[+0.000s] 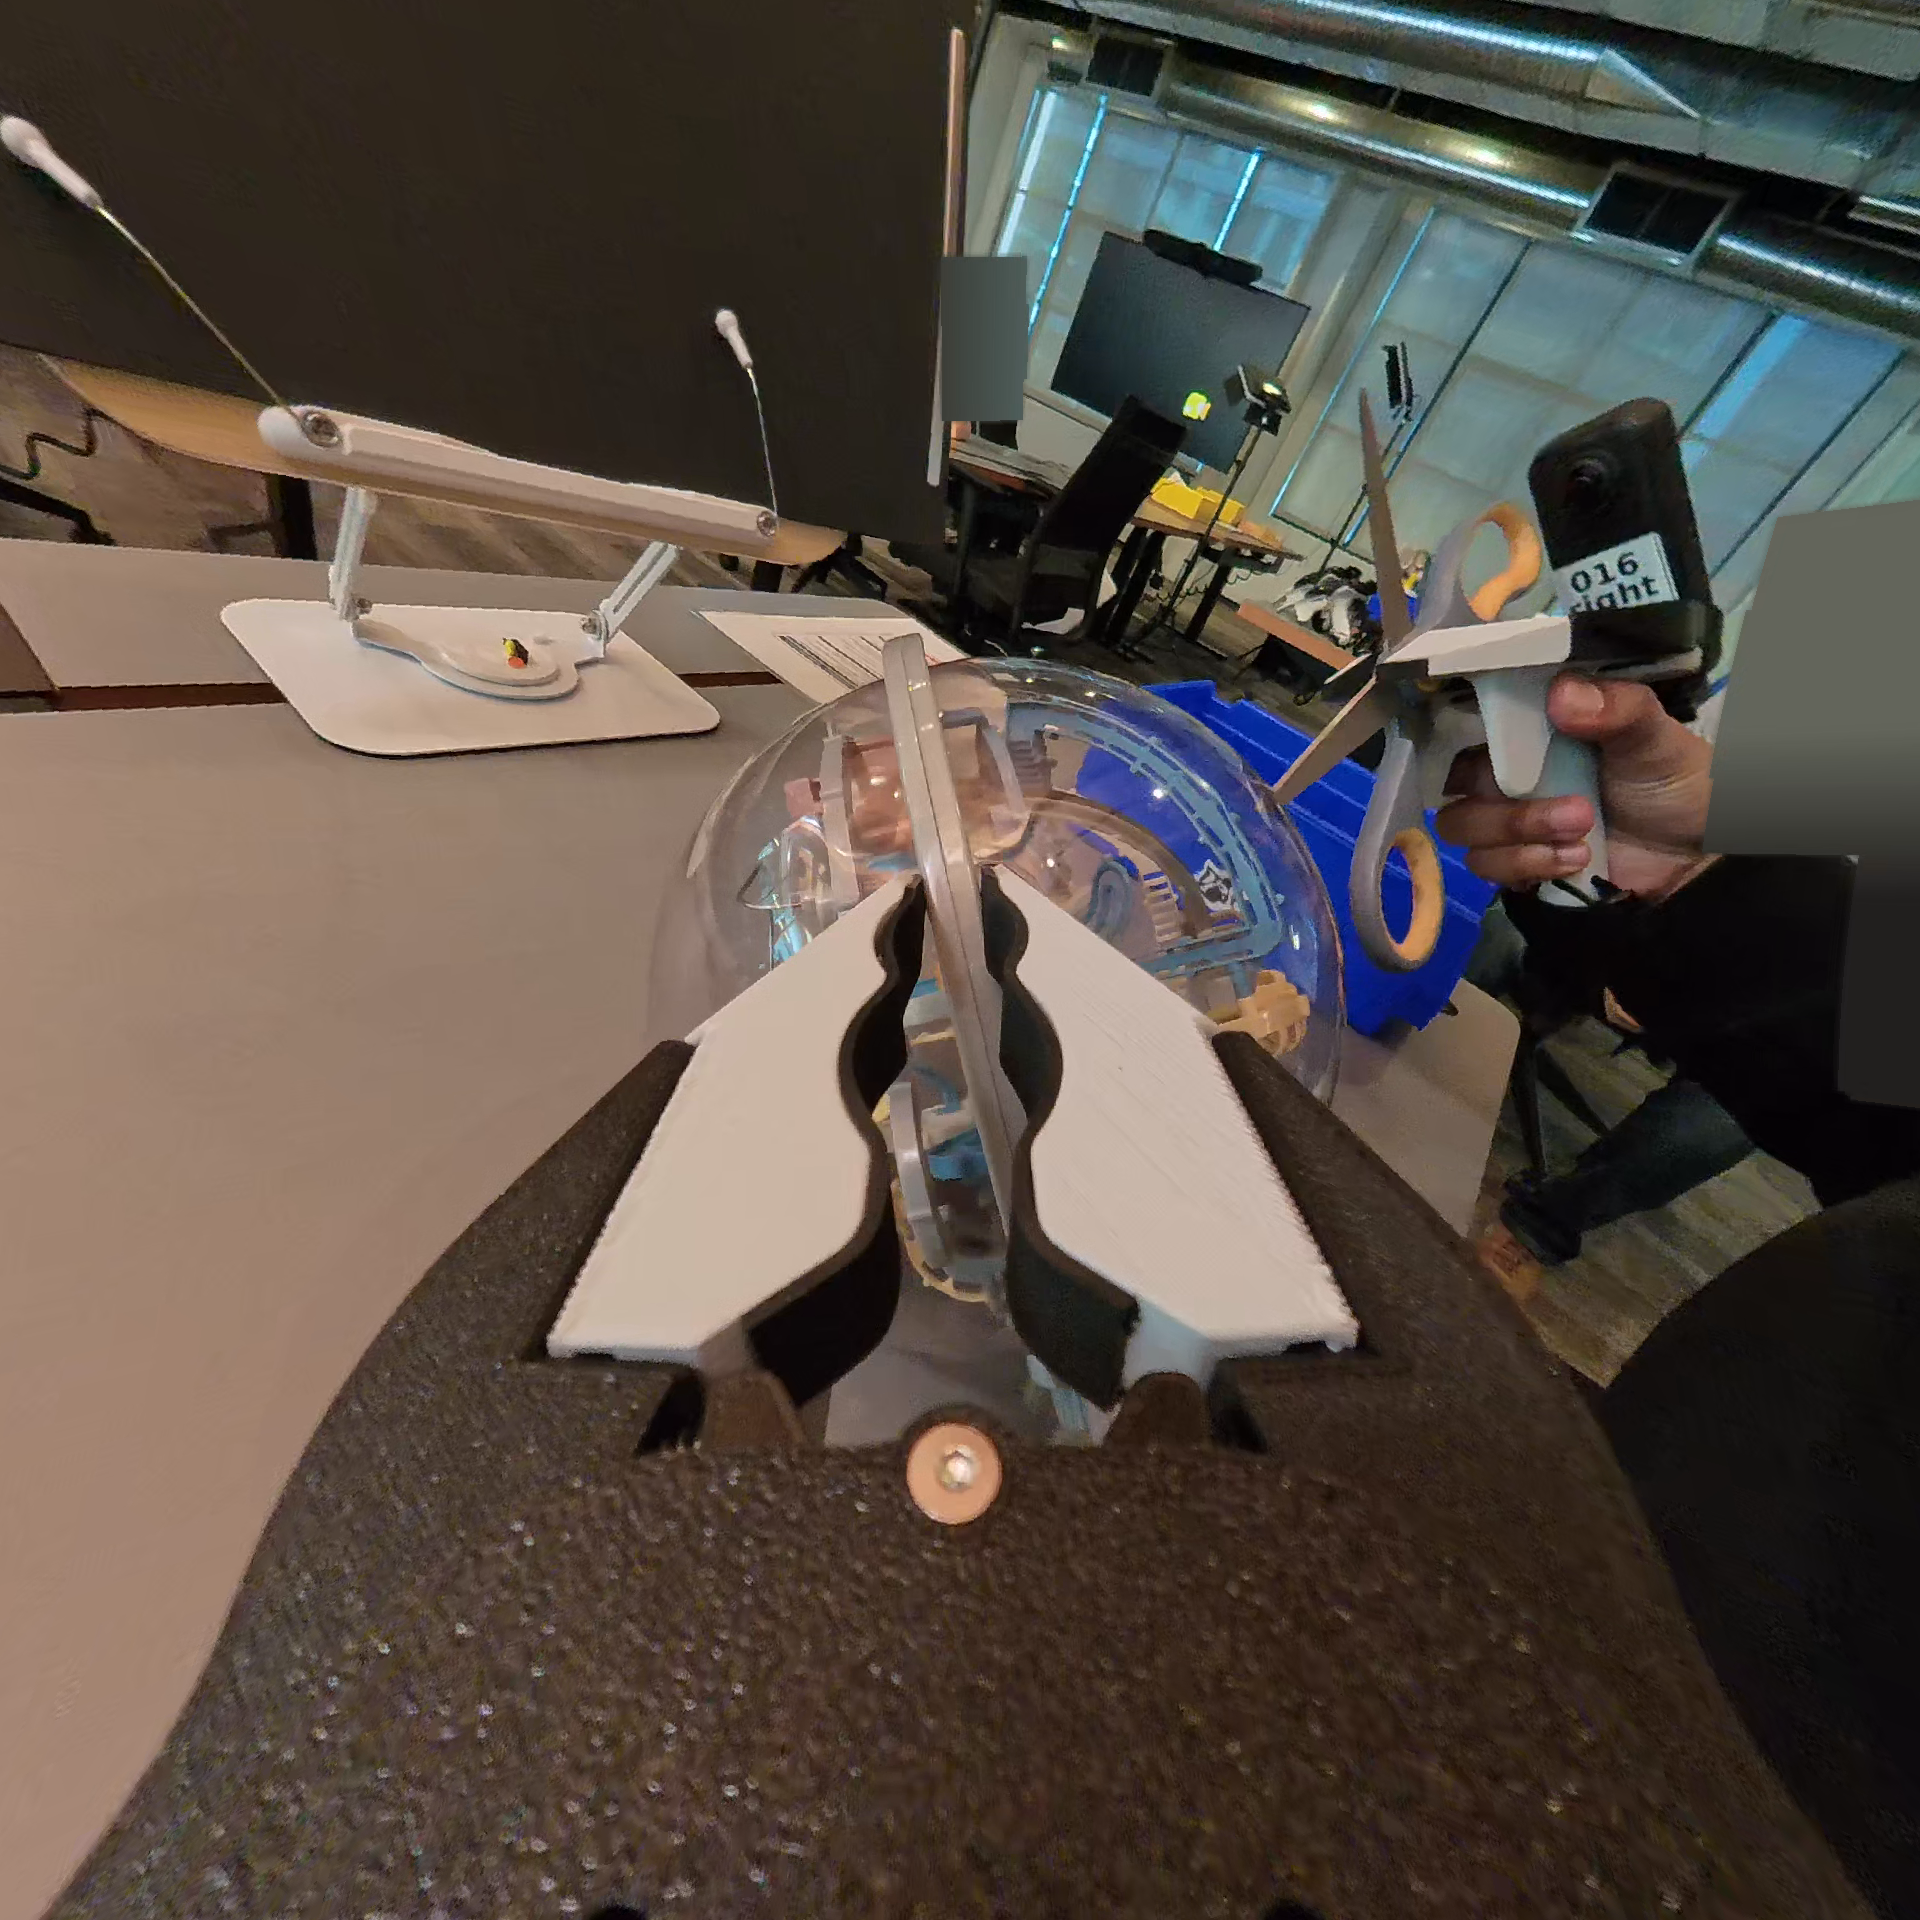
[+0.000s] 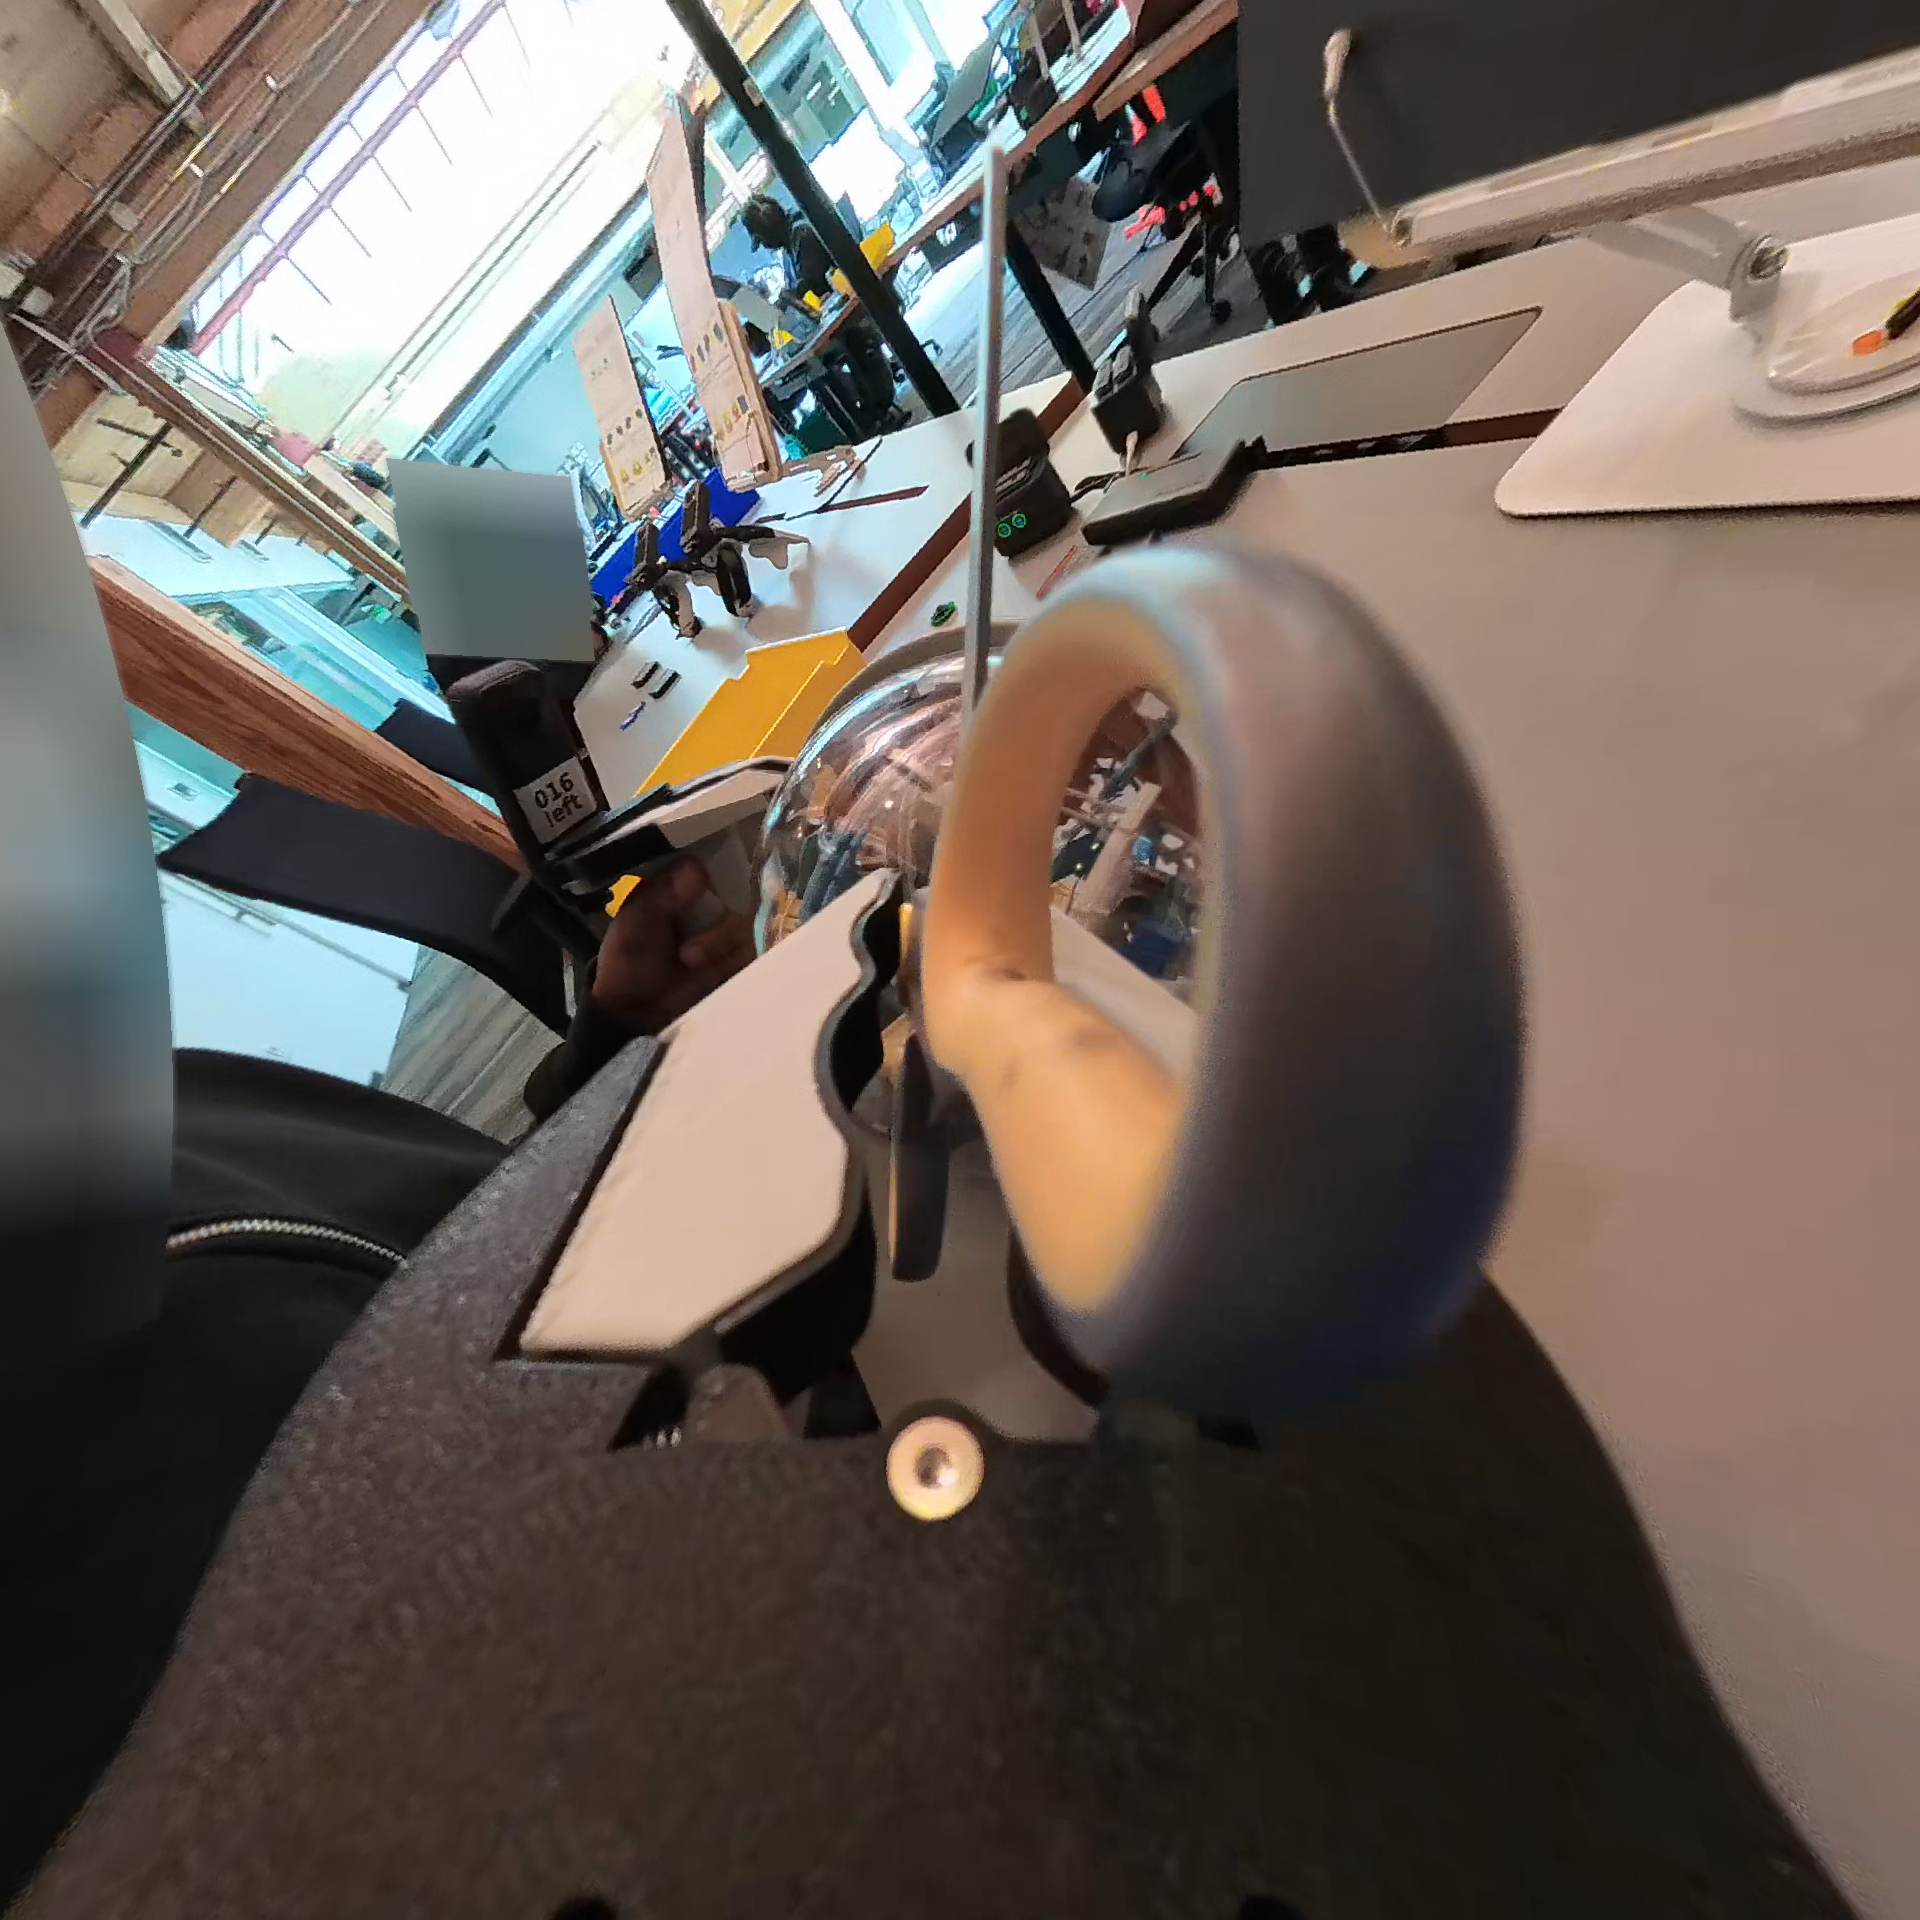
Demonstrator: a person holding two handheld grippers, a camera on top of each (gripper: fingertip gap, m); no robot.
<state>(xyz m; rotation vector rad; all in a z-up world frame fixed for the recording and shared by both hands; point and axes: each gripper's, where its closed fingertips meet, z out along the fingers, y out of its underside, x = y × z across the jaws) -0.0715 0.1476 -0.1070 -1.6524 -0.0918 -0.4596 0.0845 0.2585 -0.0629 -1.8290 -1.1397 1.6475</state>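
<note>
My left gripper (image 1: 951,894) is shut on the flat rim of a clear plastic ball (image 1: 1122,831) with a blue and tan maze inside, held above the grey table (image 1: 260,935). My right gripper (image 1: 1397,670), held in a hand to the right of the ball, is shut on grey scissors with orange-lined handles (image 1: 1397,790), blades spread. In the right wrist view my right gripper (image 2: 925,935) grips the scissors, whose handle loop (image 2: 1351,935) fills the foreground and hides the right finger. One blade (image 2: 987,416) points up. The ball (image 2: 883,758) and the left gripper (image 2: 764,805) lie just beyond.
A white stand (image 1: 499,488) with two thin white-tipped rods sits on a white base plate (image 1: 468,686) at the back left. A blue bin (image 1: 1351,831) lies behind the ball, a paper sheet (image 1: 821,644) beside it. A yellow bin (image 2: 758,696) and black devices (image 2: 1143,488) sit farther off.
</note>
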